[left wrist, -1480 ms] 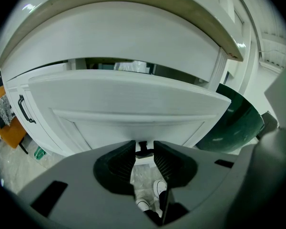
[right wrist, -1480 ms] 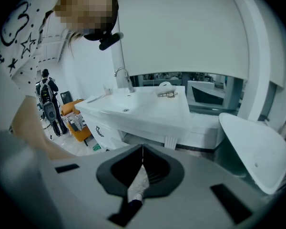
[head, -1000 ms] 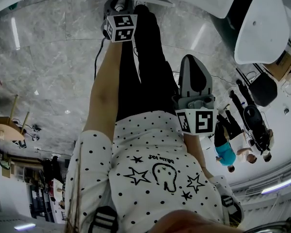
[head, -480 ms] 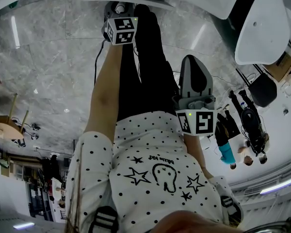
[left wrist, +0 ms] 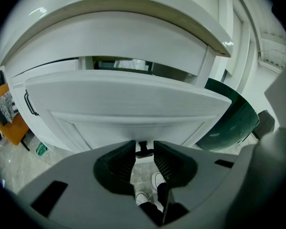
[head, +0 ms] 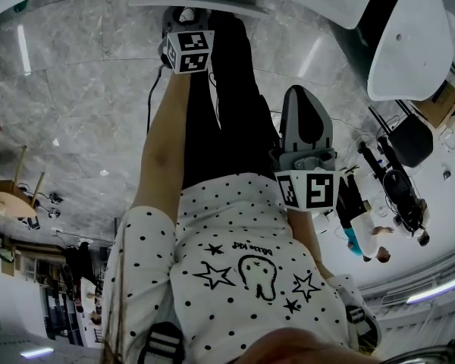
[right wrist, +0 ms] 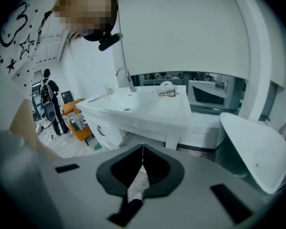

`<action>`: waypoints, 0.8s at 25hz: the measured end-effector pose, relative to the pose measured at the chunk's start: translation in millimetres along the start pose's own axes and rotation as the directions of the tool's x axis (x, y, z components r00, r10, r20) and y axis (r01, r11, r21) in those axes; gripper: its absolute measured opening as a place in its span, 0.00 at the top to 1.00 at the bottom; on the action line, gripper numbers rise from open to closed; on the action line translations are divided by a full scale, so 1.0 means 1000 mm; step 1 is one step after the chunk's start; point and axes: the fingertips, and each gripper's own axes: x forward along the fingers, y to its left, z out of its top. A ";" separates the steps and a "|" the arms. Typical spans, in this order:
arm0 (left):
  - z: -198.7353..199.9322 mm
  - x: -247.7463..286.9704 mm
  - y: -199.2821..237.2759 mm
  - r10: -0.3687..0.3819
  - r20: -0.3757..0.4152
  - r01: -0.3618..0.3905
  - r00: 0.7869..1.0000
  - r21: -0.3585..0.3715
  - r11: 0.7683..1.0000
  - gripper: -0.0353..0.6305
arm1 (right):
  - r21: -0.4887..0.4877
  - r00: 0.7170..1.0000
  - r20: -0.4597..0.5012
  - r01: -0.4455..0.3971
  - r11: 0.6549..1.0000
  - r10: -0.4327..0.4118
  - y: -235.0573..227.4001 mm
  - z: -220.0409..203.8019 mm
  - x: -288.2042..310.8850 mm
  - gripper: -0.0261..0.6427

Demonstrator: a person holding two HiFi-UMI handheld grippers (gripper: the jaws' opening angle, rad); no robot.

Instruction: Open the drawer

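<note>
The drawer [left wrist: 128, 104] sits under the white countertop [left wrist: 124, 27] of a vanity cabinet, its front panel standing forward with a dark slot [left wrist: 119, 63] showing above its top edge. In the head view it is the white ledge straight ahead of the person, at the top of the picture. A small dark handle [left wrist: 144, 151] hangs low on the drawer front. The left gripper [left wrist: 144, 144] has its jaws a little apart on either side of this handle, and the ribbed pads [left wrist: 164, 161] appear to press on it from both sides. Below the jaws are the person's white shoes [left wrist: 157, 180] on the grey marble floor [head: 76, 105]. The right gripper [right wrist: 142, 151] hangs back beside the person's dotted shirt [head: 243, 271], its jaws closed together with nothing between them. Its view takes in a basin counter [right wrist: 148, 111] with a tap [right wrist: 124, 78].
</note>
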 end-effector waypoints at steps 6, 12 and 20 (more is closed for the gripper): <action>-0.008 -0.004 0.000 0.000 -0.008 0.000 1.000 0.001 1.000 0.76 | -0.003 1.000 0.001 0.000 1.000 0.000 0.000 -0.001 0.000 0.94; -0.011 -0.007 -0.001 0.004 -0.016 -0.004 1.000 -0.005 1.000 0.76 | -0.008 1.000 -0.001 -0.009 1.000 0.009 0.002 0.000 -0.001 0.94; -0.014 -0.007 0.000 0.010 -0.012 -0.010 1.000 -0.006 1.000 0.76 | -0.010 1.000 -0.001 -0.013 1.000 0.013 0.003 -0.002 -0.001 0.94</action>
